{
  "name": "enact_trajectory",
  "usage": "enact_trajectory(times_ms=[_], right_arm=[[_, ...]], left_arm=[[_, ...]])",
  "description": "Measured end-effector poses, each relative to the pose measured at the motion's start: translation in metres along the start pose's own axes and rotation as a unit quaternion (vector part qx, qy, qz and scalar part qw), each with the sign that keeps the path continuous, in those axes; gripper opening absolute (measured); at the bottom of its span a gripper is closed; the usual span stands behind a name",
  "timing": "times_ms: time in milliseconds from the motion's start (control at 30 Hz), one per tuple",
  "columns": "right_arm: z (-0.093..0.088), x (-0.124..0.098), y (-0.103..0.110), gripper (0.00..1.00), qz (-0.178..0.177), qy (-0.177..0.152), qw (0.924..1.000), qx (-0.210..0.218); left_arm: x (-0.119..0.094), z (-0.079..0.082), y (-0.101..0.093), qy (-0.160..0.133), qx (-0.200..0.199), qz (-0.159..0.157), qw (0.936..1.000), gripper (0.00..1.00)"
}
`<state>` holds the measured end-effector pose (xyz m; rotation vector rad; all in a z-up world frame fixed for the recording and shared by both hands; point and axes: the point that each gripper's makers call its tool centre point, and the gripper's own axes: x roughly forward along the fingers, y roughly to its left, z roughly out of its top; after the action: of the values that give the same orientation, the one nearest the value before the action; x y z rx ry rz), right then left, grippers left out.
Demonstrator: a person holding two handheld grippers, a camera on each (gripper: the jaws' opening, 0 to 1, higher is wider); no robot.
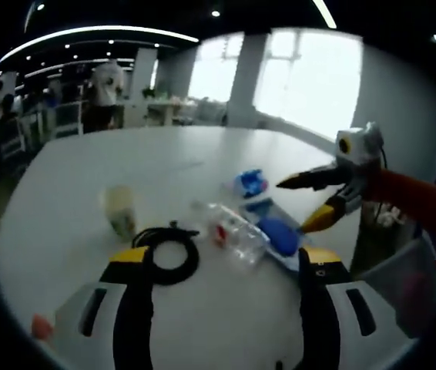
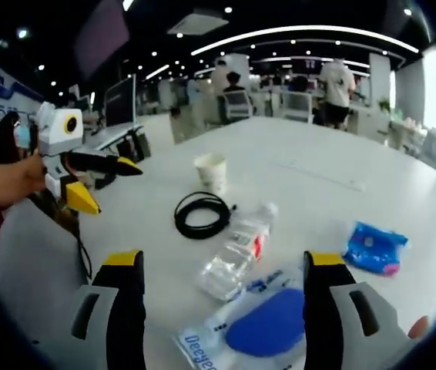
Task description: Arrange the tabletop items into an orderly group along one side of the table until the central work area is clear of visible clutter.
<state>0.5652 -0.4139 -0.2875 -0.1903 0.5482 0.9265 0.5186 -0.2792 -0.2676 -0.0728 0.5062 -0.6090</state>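
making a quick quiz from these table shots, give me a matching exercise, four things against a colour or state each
Things:
1. cup
2. cable
3. bottle
4. small packet

Descriptions:
A. clear, lying on its side
B. blue
C. black, coiled in a ring
D. pale, standing upright

Pairs: 1-D, 2-C, 3-A, 4-B

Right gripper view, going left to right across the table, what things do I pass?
Left tool held open at the table's edge → black cable coil → paper cup → clear plastic bottle → blue packet.
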Motion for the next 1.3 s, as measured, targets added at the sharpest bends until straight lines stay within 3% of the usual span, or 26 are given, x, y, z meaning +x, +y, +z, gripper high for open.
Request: enact_trajectory(times_ms=[233,600,1033,1300], right_arm=[[0.003,0.018,0.004,0.83,-0.006,0.017,0.9998,0.005],[-0.004,0.05,-0.005,0.8,-0.035,0.071,0.9968,0.013],[-0.009,0.084,-0.017,0.72,-0.058,0.115,0.9911,0.032],[-0.023,0.096,-0.03,0.65,-0.077,0.15,0.9844,0.052]], left_arm=[[0.0,-0.005,-0.002,-0.001,-0.004,-0.004,1.0,0.73],[0.0,-0.004,-0.005,-0.008,-0.01,-0.016,0.9998,0.73],[-0.001,0.0,-0.004,-0.016,-0.015,-0.024,0.9995,0.72],[0.0,0.0,-0.002,-0.016,-0.016,-0.027,0.9994,0.72]])
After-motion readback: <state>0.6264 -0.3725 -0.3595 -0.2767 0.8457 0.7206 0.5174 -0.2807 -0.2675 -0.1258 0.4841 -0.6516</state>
